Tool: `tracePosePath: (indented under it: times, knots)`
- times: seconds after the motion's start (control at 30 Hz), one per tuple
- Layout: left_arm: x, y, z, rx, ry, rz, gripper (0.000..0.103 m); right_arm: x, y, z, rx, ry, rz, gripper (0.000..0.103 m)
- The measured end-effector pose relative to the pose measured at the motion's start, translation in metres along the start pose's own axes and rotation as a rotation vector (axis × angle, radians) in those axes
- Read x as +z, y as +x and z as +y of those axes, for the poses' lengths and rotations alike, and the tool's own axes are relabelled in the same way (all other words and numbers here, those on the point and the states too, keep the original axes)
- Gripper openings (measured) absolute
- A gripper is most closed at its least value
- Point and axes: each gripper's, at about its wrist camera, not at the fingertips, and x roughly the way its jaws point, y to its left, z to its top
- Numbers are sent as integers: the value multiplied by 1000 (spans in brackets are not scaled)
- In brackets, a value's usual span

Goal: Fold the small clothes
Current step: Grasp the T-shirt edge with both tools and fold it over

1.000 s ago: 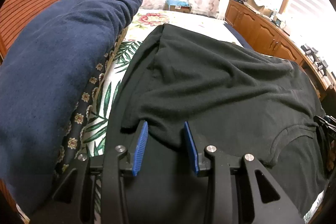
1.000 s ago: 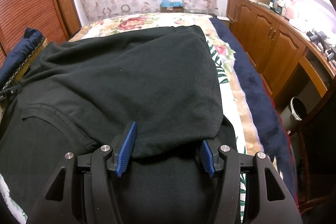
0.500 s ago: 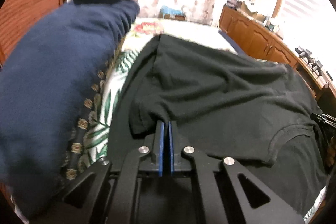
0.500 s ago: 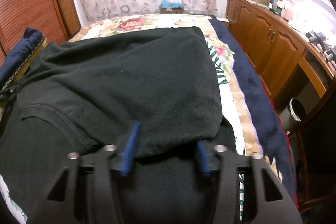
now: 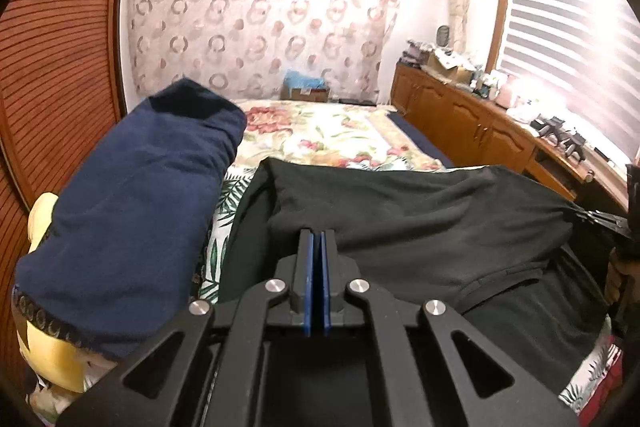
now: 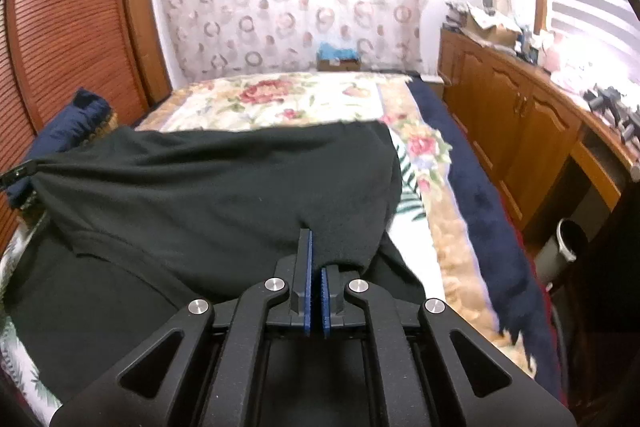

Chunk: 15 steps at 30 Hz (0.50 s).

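A black T-shirt (image 5: 420,219) lies folded back on itself across the flowered bed (image 5: 332,135). My left gripper (image 5: 317,239) is shut on the shirt's near folded edge, the blue pads pressed together on the cloth. In the right wrist view the same black T-shirt (image 6: 216,187) is raised off the bed along its near edge. There my right gripper (image 6: 316,247) is shut on that edge near its right corner, and cloth drapes over the right pad. The collar seam (image 6: 120,259) shows at the lower left.
A rolled navy blanket (image 5: 132,203) lies along the bed's left side by the slatted wooden doors (image 5: 56,67). Wooden cabinets (image 6: 520,119) with clutter on top line the right wall. A bin (image 6: 564,247) stands on the floor beside the bed. A cardboard box (image 5: 306,89) sits at the far wall.
Both grippers went from open around the shirt's folded edge to shut on it. Both then rose, lifting the edge, and both views tilted up toward the far wall.
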Motion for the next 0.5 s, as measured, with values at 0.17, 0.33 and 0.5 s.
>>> tracePosePath:
  times: [0.17,0.33,0.5]
  knots:
    - [-8,-29,3,-20,-11,-37,0,7,-29,5,28,-21,-57,0]
    - [-28,-60,7,-38,-16,-43,0,3,-61,10,56,-43,-83,0]
    - [-43,-80,6,-56,-21,-41,1,-10,-92,18,76,-73,-89,0]
